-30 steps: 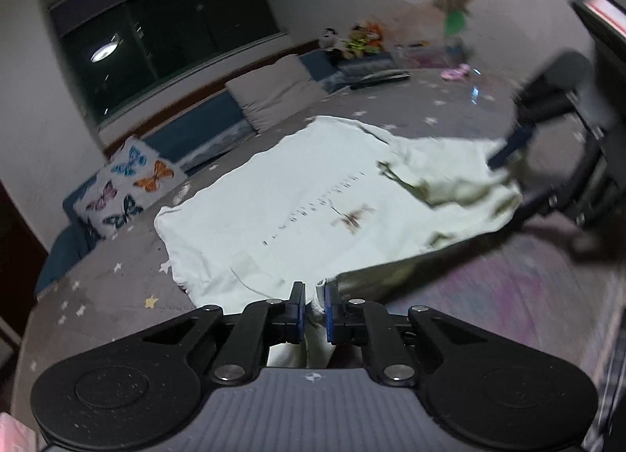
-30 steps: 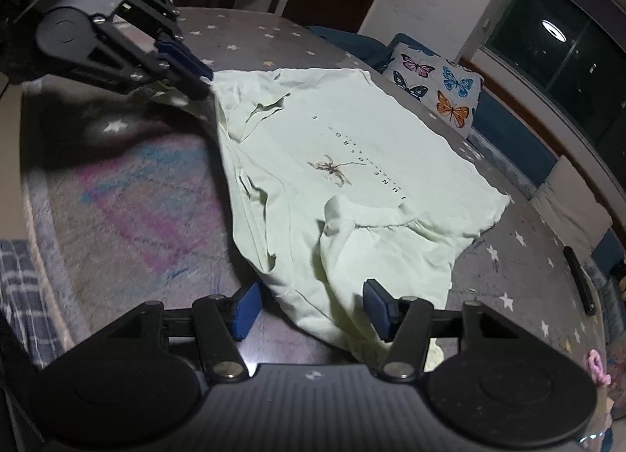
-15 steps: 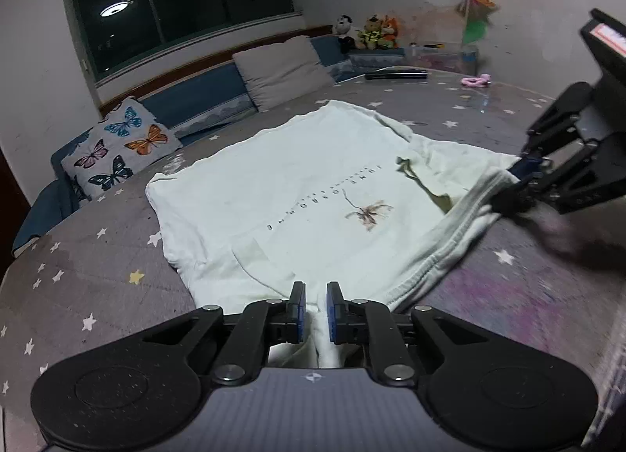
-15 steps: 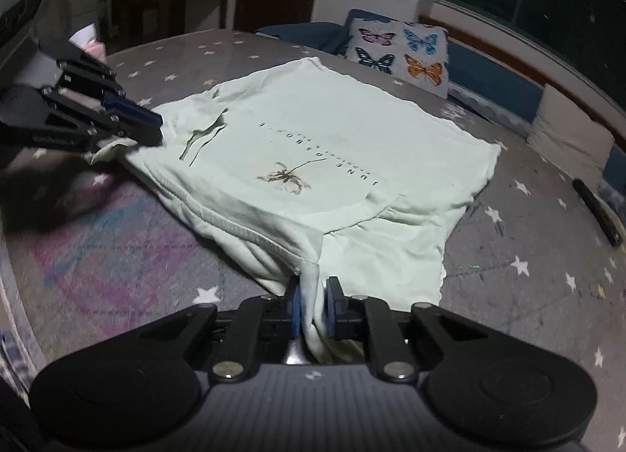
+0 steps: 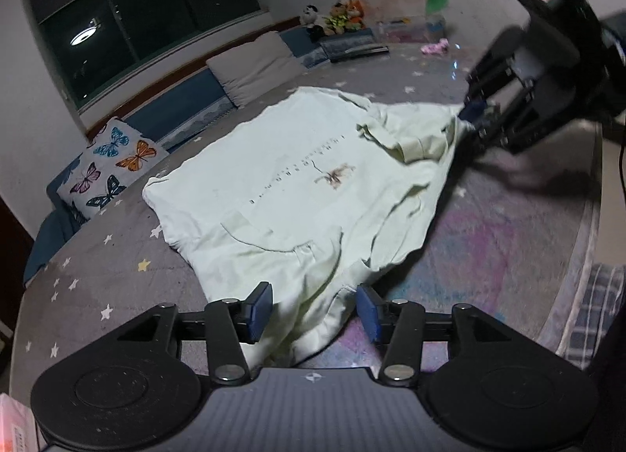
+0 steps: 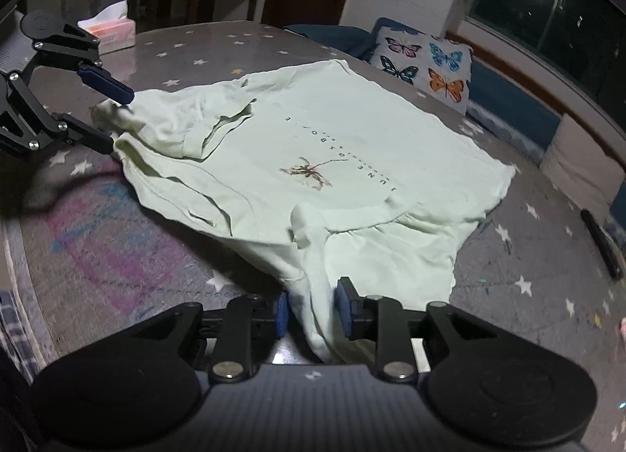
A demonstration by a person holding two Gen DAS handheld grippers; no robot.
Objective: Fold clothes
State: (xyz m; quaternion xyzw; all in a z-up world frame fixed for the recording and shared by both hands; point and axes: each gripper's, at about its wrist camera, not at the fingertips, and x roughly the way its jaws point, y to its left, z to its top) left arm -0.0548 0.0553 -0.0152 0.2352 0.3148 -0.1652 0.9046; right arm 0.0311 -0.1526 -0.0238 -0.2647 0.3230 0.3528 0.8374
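A pale green T-shirt (image 5: 297, 178) with a small print lies spread on the star-patterned bed cover (image 5: 117, 256). Its near edge is rumpled and partly raised. My left gripper (image 5: 315, 309) has its jaws opening wide; one bunched shoulder of the shirt lies between them and the pads stand clear of it. The right wrist view shows this gripper (image 6: 103, 113) at the shirt's (image 6: 352, 146) left end. My right gripper (image 6: 311, 309) is opening too, with a strip of the other shoulder loose between its pads. It appears blurred in the left wrist view (image 5: 479, 121).
A butterfly pillow (image 5: 109, 166) and a grey cushion (image 5: 254, 68) lean along the far edge under a dark window. Plush toys (image 5: 336, 13) sit in the corner. A tissue box (image 6: 111, 27) and a dark remote (image 6: 600, 240) lie on the cover. Plaid fabric (image 5: 598, 307) lies beside the bed.
The left jaws, shut on the shirt's corner before, have sprung wide apart. The right jaws closed on the cloth half a second ago and have since widened. The shirt's near edge has rumpled.
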